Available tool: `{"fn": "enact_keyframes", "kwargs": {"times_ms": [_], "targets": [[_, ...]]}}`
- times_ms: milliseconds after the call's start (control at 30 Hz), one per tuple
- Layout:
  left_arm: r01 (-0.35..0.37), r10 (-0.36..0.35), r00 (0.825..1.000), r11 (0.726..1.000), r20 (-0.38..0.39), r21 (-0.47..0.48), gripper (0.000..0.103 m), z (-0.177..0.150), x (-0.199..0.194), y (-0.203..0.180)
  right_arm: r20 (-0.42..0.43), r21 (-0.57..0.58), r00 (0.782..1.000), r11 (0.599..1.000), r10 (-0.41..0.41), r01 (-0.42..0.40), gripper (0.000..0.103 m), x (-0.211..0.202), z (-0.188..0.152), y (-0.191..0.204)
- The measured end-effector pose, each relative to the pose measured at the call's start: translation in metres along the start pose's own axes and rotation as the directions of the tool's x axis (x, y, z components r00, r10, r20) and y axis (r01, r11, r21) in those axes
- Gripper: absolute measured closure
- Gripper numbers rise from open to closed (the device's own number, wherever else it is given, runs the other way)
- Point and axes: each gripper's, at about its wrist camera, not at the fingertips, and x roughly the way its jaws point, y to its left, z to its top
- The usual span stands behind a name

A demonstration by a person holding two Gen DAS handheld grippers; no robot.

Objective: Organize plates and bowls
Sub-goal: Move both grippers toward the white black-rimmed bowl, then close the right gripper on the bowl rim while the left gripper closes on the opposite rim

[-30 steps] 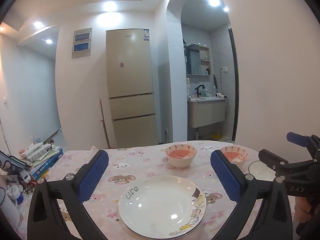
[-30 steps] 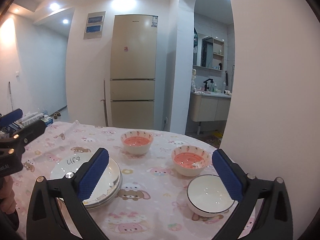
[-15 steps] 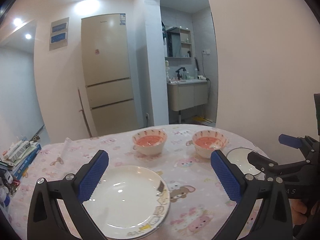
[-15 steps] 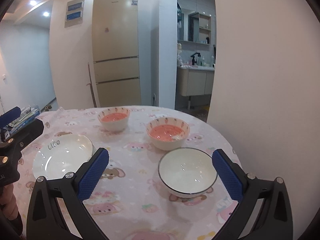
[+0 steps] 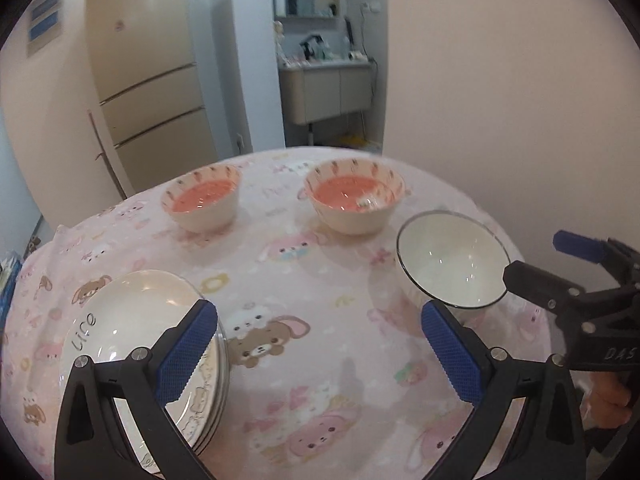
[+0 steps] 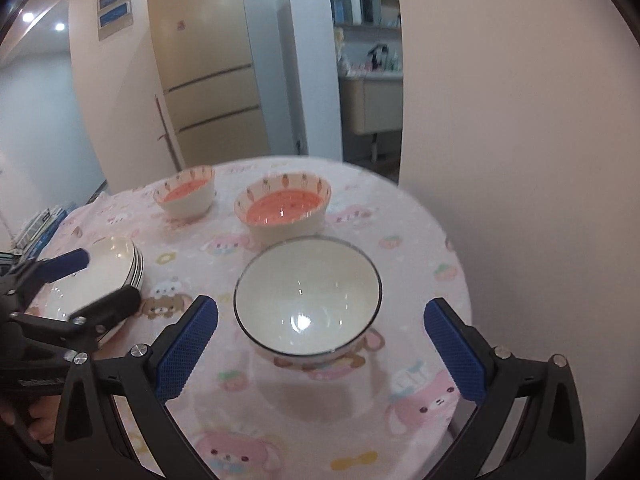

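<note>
We are reading "Life" in dark script on the top plate of the plate stack, and "DAS" on the right claw's body in the left wrist view. We are holding the left claw spread wide above the tabletop, its left finger overlapping the stack. The right claw is also gaping, with the white bowl sitting just ahead between its fingers. Two carrot-rimmed bowls are standing beyond. Only the right wrist view is showing the stack's dark-edged rims from the side
</note>
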Motion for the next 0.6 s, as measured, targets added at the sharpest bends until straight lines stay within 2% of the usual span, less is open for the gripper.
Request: {"fn": "enact_keyframes", "kwargs": {"times_ms": [133, 200, 267, 333, 533, 600], "targets": [[0.011, -0.007, 0.997, 0.999, -0.083, 0.053, 0.001, 0.007, 0.022, -0.021, -0.101, 0.069, 0.993, 0.996, 0.063, -0.057, 0.000, 0.015, 0.000, -0.023], [0.020, -0.012, 0.993, 0.998, -0.115, 0.061, 0.009, 0.009, 0.032, -0.028, -0.127, 0.101, 0.989, 0.993, 0.077, -0.065, 0.000, 0.021, 0.001, -0.034], [0.034, -0.026, 0.991, 0.998, -0.133, 0.060, 0.024, 0.011, 0.040, -0.033, -0.142, 0.124, 0.987, 0.991, 0.074, -0.056, 0.001, 0.024, 0.001, -0.045], [0.062, -0.054, 0.986, 0.997, -0.159, 0.046, 0.032, 0.014, 0.048, -0.035, -0.144, 0.136, 0.988, 0.990, 0.057, -0.037, 0.001, 0.024, 0.001, -0.054], [0.093, -0.088, 0.984, 0.995, -0.156, 0.022, 0.031, 0.020, 0.054, -0.035, -0.166, 0.165, 0.983, 0.985, 0.079, -0.051, 0.001, 0.033, 0.004, -0.069], [0.131, -0.129, 0.976, 0.991, -0.176, -0.002, 0.024, 0.023, 0.057, -0.033, -0.179, 0.195, 0.977, 0.977, 0.120, -0.084, 0.001, 0.038, 0.006, -0.073]]}}
